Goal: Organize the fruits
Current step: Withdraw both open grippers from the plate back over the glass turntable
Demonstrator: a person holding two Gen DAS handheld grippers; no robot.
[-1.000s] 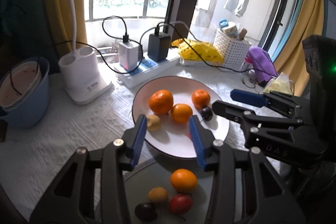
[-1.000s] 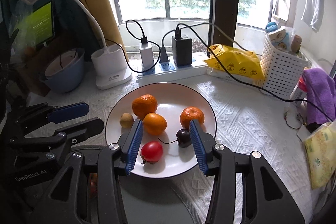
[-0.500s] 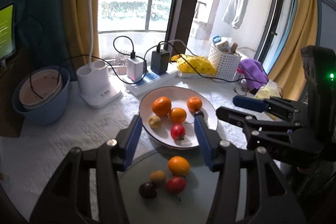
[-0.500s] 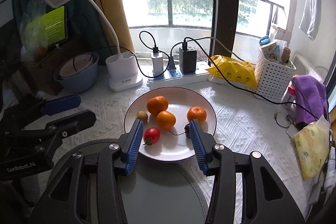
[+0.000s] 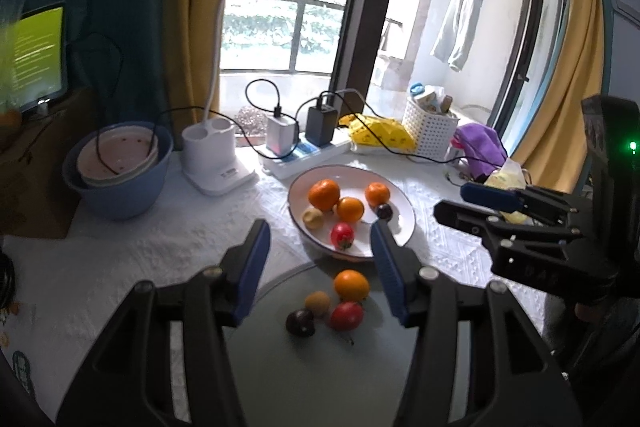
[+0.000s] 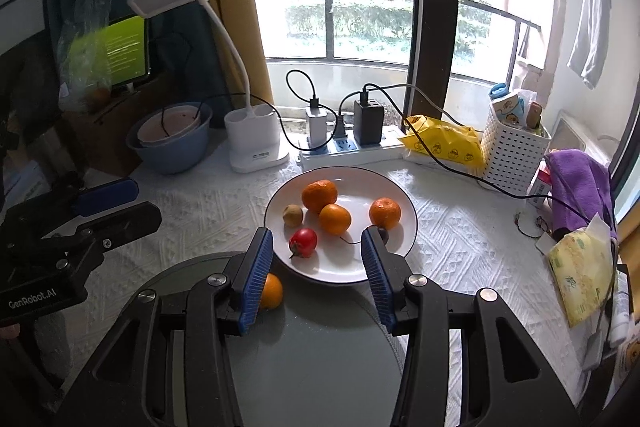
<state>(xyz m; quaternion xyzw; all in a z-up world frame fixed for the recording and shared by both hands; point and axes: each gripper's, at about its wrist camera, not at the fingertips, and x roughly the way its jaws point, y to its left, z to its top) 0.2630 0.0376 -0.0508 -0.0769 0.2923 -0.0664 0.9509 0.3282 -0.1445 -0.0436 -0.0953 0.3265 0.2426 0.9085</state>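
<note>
A white plate (image 5: 400, 227) (image 6: 404, 247) on the white cloth holds three oranges (image 5: 324, 194) (image 6: 319, 195), a red tomato (image 5: 342, 235) (image 6: 303, 242), a small brown fruit (image 5: 313, 217) (image 6: 293, 214) and a dark cherry (image 5: 385, 211). A grey round tray (image 5: 280, 367) (image 6: 320, 347) in front holds an orange (image 5: 351, 285) (image 6: 270, 291), a red fruit (image 5: 346, 315), a brown fruit (image 5: 317, 303) and a dark fruit (image 5: 300, 322). My left gripper (image 5: 318, 263) is open and empty above the tray. My right gripper (image 6: 316, 267) is open and empty at the plate's near rim.
A white desk lamp (image 6: 256, 143), a power strip with chargers and cables (image 6: 348, 147), a blue bowl (image 5: 120, 183), a yellow bag (image 6: 440, 143), a white basket (image 6: 516, 151), a purple cloth (image 6: 580, 183) and a tissue pack (image 6: 580, 271) ring the plate.
Both grippers have drawn back and up from the plate, so more of the table and lamp shows. A red tomato now shows on the plate in the left wrist view. Both stay open.
</note>
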